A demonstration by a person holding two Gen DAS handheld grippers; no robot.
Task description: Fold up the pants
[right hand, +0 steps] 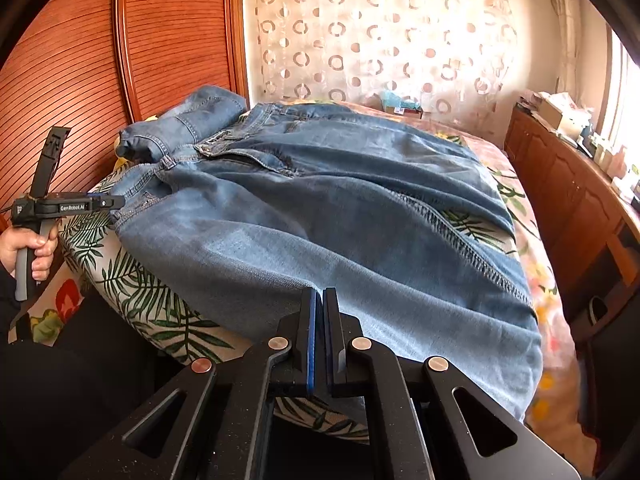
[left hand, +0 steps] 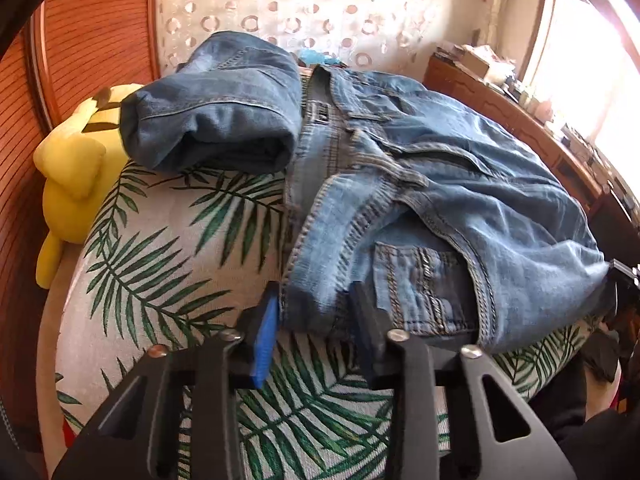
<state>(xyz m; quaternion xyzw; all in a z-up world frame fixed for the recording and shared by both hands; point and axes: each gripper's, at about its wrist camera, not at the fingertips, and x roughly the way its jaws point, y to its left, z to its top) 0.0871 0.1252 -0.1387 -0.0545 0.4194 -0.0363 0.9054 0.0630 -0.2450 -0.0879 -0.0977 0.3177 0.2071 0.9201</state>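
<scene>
A home bedroom is shown: a bed (right hand: 532,240) is covered with a palm-leaf sheet (left hand: 172,248), a yellow plush toy (left hand: 76,168) is laid against a wooden headboard (right hand: 168,40), and a cluttered wooden dresser (right hand: 568,184) is set beneath a patterned curtain (right hand: 380,32).

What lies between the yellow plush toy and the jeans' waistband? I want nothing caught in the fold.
A second, rolled-up pair of jeans sits between the yellow plush toy and the waistband, in the left wrist view.
</scene>
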